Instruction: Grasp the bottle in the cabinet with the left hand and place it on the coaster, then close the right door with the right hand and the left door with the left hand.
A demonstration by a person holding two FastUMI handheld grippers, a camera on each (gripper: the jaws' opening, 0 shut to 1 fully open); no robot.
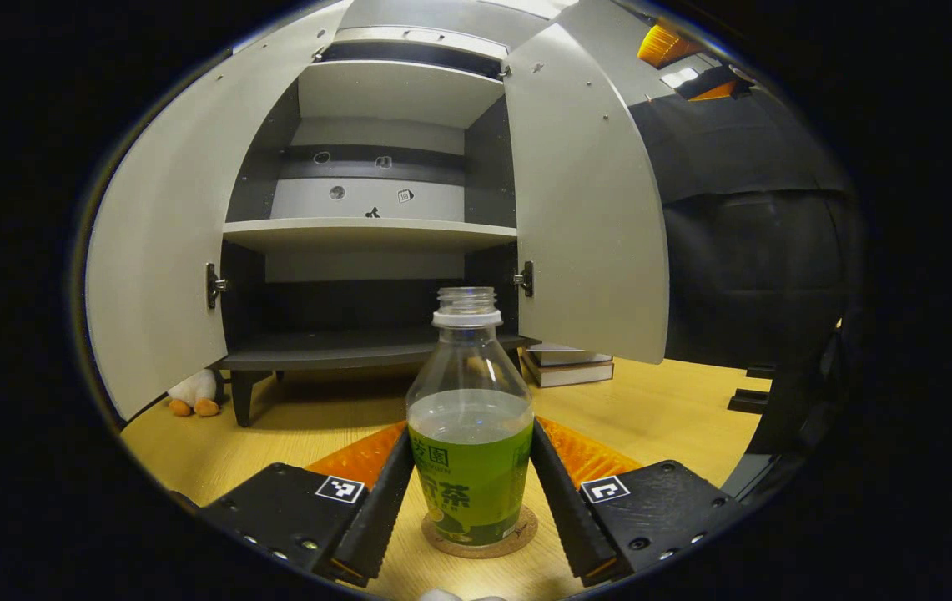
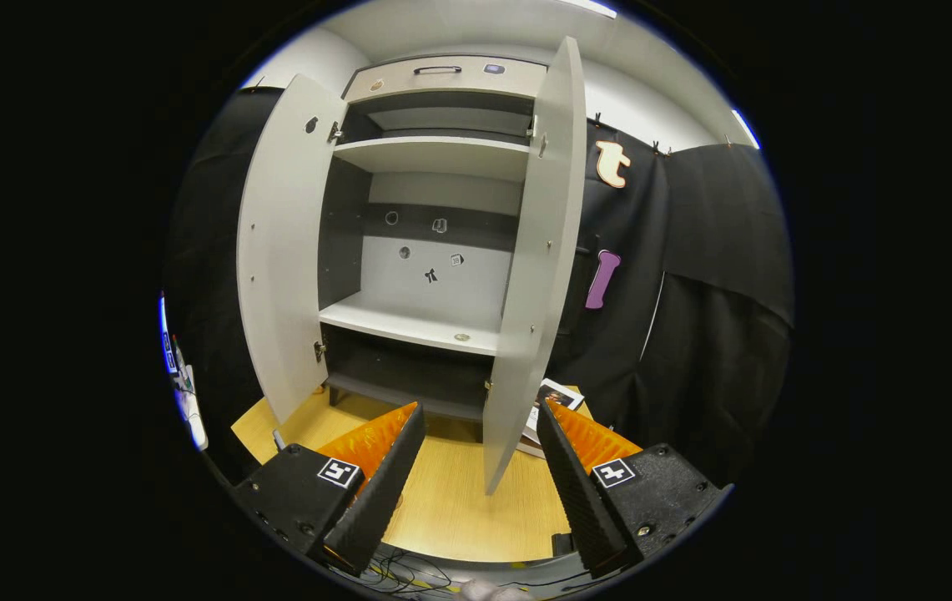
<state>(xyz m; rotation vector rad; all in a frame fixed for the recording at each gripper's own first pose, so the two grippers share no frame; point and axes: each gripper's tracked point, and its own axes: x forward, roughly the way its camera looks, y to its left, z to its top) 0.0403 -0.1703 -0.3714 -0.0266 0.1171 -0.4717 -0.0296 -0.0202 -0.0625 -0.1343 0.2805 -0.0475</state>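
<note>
In the left gripper view, the bottle [image 1: 469, 434] stands upright on the coaster [image 1: 480, 534], out in front of the cabinet [image 1: 375, 234] on the counter [image 1: 667, 409]. My left gripper [image 1: 470, 480] flanks its label band; I cannot tell whether the fingers press. It looks like thin plastic, uncapped and half full, so I judge it light, squashy and spillable: hold low, gently.

In the right gripper view, my right gripper [image 2: 480, 476] is spread wide, holding nothing. The right door [image 2: 538, 275] stands edge-on just ahead, the left door [image 2: 284, 259] swung wide; there is open counter before the cabinet.
</note>
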